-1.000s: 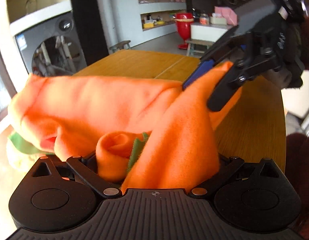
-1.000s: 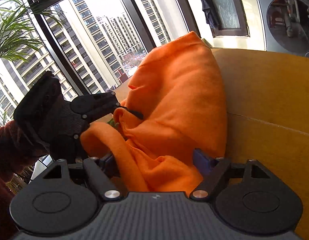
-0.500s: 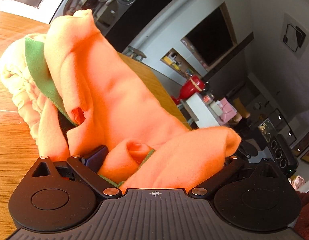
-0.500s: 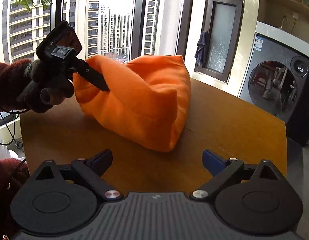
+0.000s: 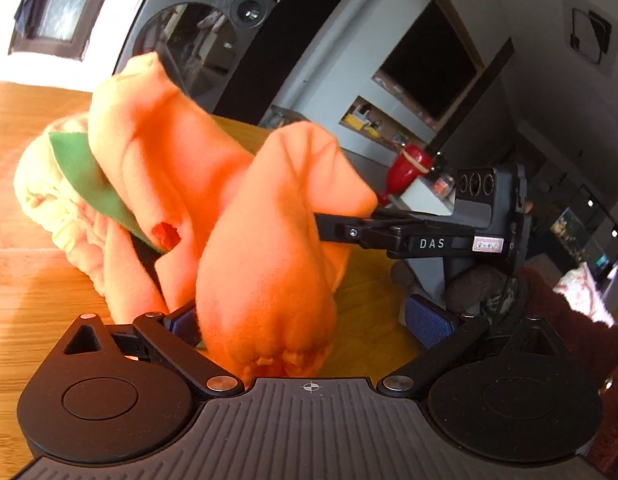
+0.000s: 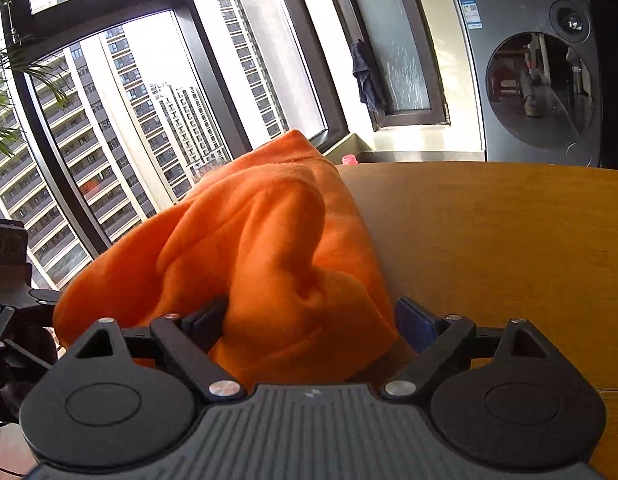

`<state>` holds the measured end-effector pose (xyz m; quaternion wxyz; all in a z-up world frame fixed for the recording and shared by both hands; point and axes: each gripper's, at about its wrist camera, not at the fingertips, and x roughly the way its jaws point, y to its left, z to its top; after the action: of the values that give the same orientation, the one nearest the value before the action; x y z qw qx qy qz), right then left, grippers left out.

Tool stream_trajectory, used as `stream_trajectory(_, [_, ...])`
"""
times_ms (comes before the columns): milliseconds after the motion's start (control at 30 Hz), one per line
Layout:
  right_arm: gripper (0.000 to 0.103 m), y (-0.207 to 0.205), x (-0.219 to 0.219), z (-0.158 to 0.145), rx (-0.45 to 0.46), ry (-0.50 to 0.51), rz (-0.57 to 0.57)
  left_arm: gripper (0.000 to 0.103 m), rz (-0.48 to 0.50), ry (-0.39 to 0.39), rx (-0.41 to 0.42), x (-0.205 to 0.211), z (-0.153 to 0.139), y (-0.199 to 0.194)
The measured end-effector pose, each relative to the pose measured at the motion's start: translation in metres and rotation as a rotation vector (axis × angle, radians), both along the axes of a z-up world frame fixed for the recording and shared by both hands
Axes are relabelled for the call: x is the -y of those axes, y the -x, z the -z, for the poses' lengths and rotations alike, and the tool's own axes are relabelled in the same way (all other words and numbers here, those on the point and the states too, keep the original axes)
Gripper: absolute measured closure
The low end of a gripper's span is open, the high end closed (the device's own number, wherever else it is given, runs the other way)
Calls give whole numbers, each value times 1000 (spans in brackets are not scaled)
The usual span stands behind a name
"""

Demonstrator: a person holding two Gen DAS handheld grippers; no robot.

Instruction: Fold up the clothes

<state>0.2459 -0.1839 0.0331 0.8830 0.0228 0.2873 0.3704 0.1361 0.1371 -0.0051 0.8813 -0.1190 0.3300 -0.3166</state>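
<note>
Orange fleece garment (image 5: 229, 208) is sitting bunched in a tall heap on the wooden table (image 5: 25, 280), filling the centre of both views. A green band (image 5: 89, 184) and a pale yellow ruffled part (image 5: 49, 208) are showing at its left side in the left wrist view; a small hole or opening is showing mid-heap.

Left gripper (image 5: 309, 320): jaws are standing wide apart, a lobe of fleece is bulging between them and against the left finger, the blue right pad (image 5: 427, 320) is showing bare. Not clamping.

Right gripper (image 6: 313, 320): jaws are also spread, cloth is lying between them, the right blue pad (image 6: 413, 322) is clear of fabric. In the left wrist view the right gripper's fingers (image 5: 349, 230) are reaching in from the right, tips buried in the fleece.

Garment's far side and lower edges are being hidden by its own folds; what kind of garment it is cannot be made out. A person's dark red sleeve (image 5: 569, 320) is cut off at lower right.
</note>
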Motion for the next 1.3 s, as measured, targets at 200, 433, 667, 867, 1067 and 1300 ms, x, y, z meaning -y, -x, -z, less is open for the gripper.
stream_trajectory(200, [7,-13,0,14,-79,-12,48,0,-31,-172,171,9,-24,23])
stream_trajectory(433, [7,14,11,-7,20,-9,35,0,-127,-299,120,16,-10,-7])
stream_trajectory(667, [7,12,-6,-36,179,68,66,0,-154,-295,123,14,-14,-16])
stream_trajectory(867, [3,-26,-28,3,69,167,126,0,-154,-328,200,15,-36,6])
stream_trajectory(1067, [1,-32,-36,8,83,184,135,0,-87,-327,227,27,-38,13])
stream_trajectory(1300, [1,14,-18,-19,221,247,100,0,-147,-399,143,26,-11,-14])
